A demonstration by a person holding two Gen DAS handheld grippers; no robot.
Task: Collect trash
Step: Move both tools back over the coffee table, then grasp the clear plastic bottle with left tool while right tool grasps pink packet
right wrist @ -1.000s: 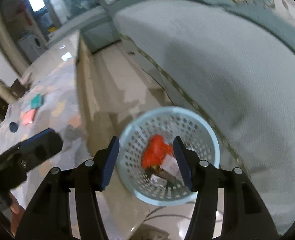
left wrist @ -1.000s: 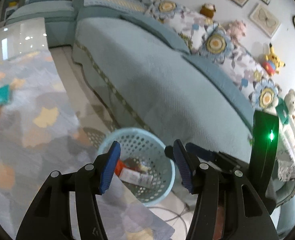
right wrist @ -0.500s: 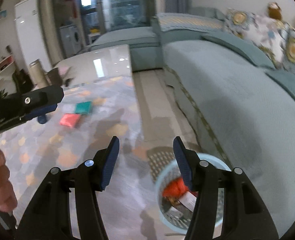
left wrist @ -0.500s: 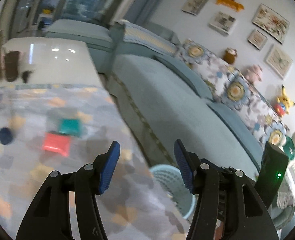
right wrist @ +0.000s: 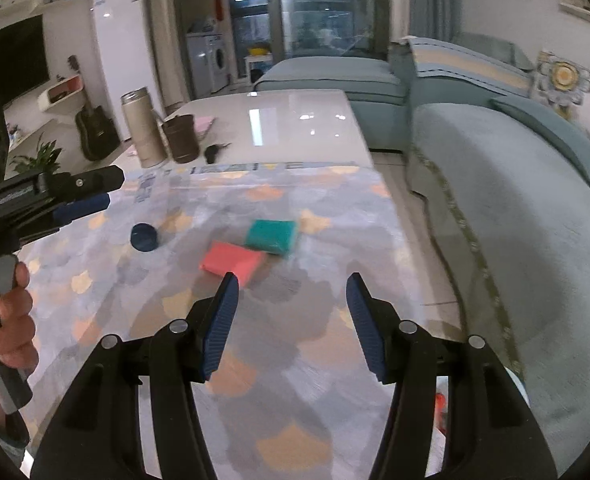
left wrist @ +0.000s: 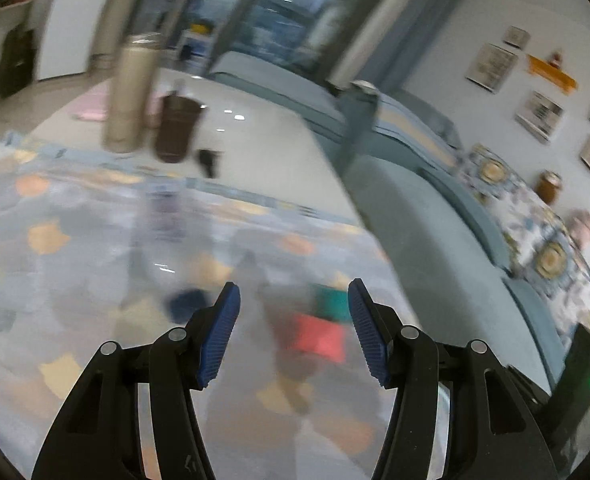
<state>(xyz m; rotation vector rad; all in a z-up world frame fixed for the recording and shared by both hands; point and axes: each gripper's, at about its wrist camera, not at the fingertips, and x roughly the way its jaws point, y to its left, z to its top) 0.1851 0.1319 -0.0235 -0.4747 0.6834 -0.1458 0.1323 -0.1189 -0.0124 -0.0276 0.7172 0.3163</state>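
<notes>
Glossy table (right wrist: 295, 120), patterned cloth cover (right wrist: 255, 360), brushed-metal flask (right wrist: 143, 128), textured fabric sofa (right wrist: 515, 220).

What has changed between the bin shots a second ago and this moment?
Both grippers have swung away from the basket by the sofa to the table: the right gripper and left gripper now face the red packet, teal packet and dark cap. Nothing was taken or released. Both stay empty with jaws apart; the packets haven't shifted.

Red packet (right wrist: 231, 262) touches, perhaps overlaps, green packet (right wrist: 272, 236).
</notes>
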